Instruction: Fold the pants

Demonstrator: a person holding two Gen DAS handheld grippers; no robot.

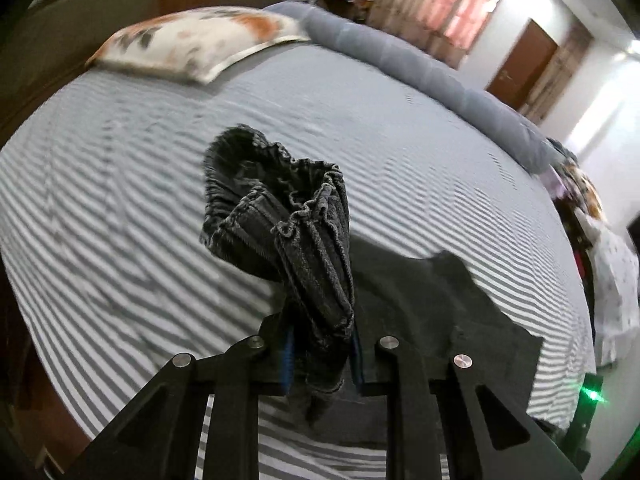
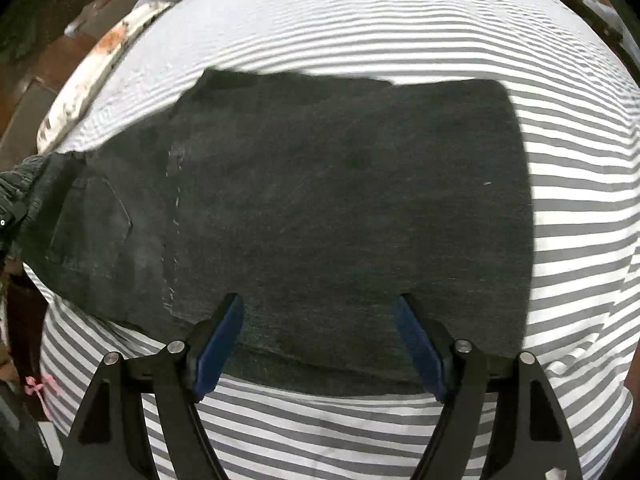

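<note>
While the left gripper (image 1: 322,354) is clamped on the bunched elastic waistband (image 1: 276,184) of the dark pants (image 2: 320,208), that end rises off the striped sheet (image 1: 120,168) at centre frame in the left view, gathered into ridges that fan out above the jaws. Held this way, the waist looks ready to be carried over the legs for a fold, which is a judgement from the raised cloth and the task. In the right view the rest of the pants lies flat across the middle of the frame, a back pocket (image 2: 92,224) at left and the lifted waistband at the far left edge. At lower centre the right gripper (image 2: 320,340) stands with its blue pads (image 2: 218,346) wide apart over the near edge of the cloth, nothing pinched between them; whether the tips press the fabric down cannot be told. A patterned pillow (image 1: 192,46) lies at upper left of the left view, well apart from the pants.
</note>
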